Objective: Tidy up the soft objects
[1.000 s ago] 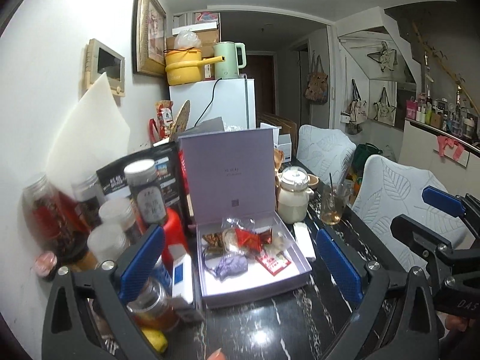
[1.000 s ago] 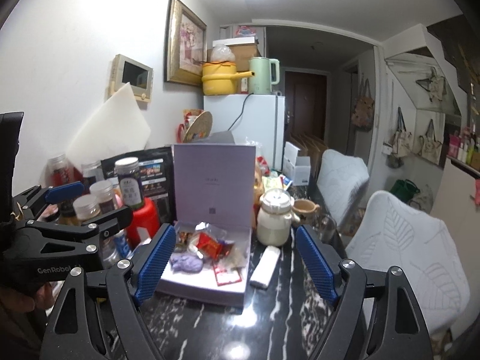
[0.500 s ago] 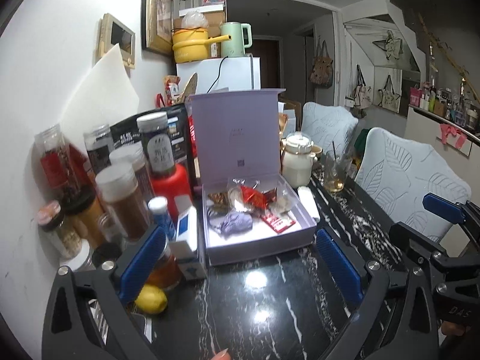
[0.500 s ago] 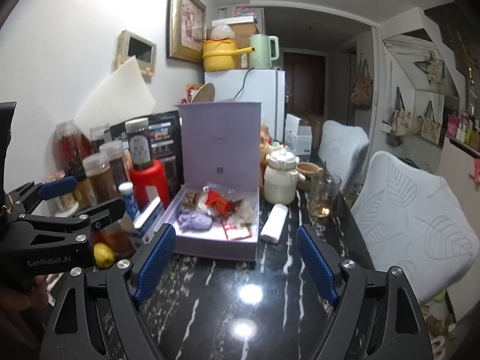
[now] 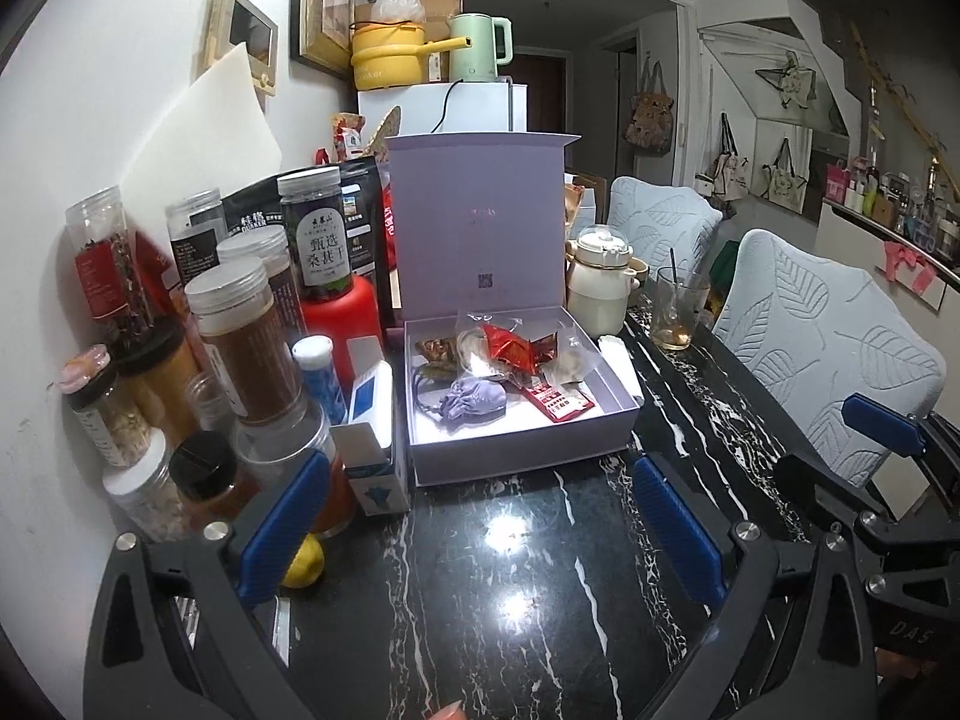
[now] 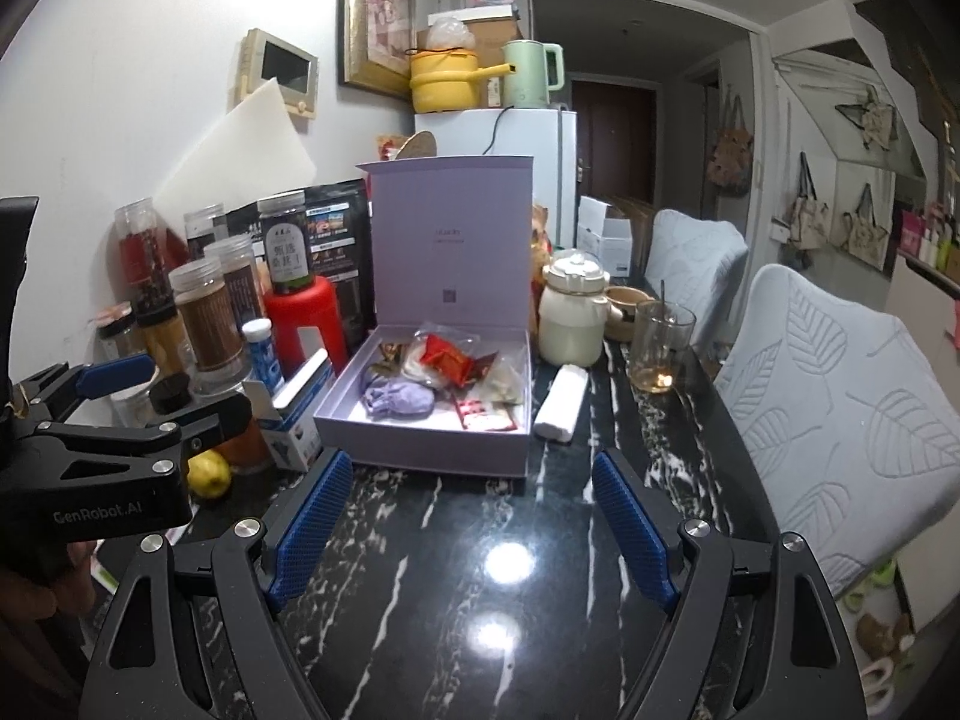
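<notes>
An open lilac box (image 5: 528,450) (image 6: 420,450) with its lid upright stands on the black marble table. Inside lie a purple cloth pouch (image 5: 471,397) (image 6: 397,401), a red snack packet (image 5: 510,351) (image 6: 447,360), clear wrapped bags and a small red sachet (image 5: 559,402) (image 6: 483,414). My left gripper (image 5: 480,522) is open and empty, held back over the table in front of the box. My right gripper (image 6: 471,519) is open and empty, also in front of the box. The left gripper also shows in the right wrist view (image 6: 150,396).
Several jars and bottles (image 5: 240,330) crowd the left by the wall. A lemon (image 6: 209,474) and a blue-white carton (image 5: 372,438) lie near the box. A white roll (image 6: 561,402), cream pot (image 6: 573,312) and glass (image 6: 660,342) stand right. Padded chairs (image 6: 840,420) line the right edge.
Both grippers have drawn back and lowered away from the box. More table surface and the jars on the left now show. Both stay open and empty.
</notes>
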The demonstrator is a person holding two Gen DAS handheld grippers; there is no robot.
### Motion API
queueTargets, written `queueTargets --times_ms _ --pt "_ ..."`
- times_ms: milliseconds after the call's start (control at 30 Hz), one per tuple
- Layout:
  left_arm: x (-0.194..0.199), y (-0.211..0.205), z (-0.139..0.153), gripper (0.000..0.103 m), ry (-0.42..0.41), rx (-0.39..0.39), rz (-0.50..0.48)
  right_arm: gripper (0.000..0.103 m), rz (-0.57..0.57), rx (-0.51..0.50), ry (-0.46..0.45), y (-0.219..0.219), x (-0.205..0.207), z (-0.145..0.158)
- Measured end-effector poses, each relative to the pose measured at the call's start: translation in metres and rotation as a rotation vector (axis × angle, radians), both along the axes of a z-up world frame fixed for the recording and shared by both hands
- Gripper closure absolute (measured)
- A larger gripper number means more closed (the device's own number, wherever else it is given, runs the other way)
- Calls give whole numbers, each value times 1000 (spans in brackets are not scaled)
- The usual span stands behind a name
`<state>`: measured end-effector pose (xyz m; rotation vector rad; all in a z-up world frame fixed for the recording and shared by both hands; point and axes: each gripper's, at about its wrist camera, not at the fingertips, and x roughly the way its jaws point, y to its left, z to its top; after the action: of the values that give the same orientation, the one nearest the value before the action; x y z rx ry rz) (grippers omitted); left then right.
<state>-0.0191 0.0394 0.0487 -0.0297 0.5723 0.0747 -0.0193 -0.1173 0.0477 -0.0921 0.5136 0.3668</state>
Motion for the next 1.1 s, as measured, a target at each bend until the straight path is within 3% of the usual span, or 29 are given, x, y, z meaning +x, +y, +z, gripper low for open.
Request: queueTargets --times_ms 1100 --pt "6 -7 -12 1 53 -19 -33 20 -28 -15 37 -8 4 -10"
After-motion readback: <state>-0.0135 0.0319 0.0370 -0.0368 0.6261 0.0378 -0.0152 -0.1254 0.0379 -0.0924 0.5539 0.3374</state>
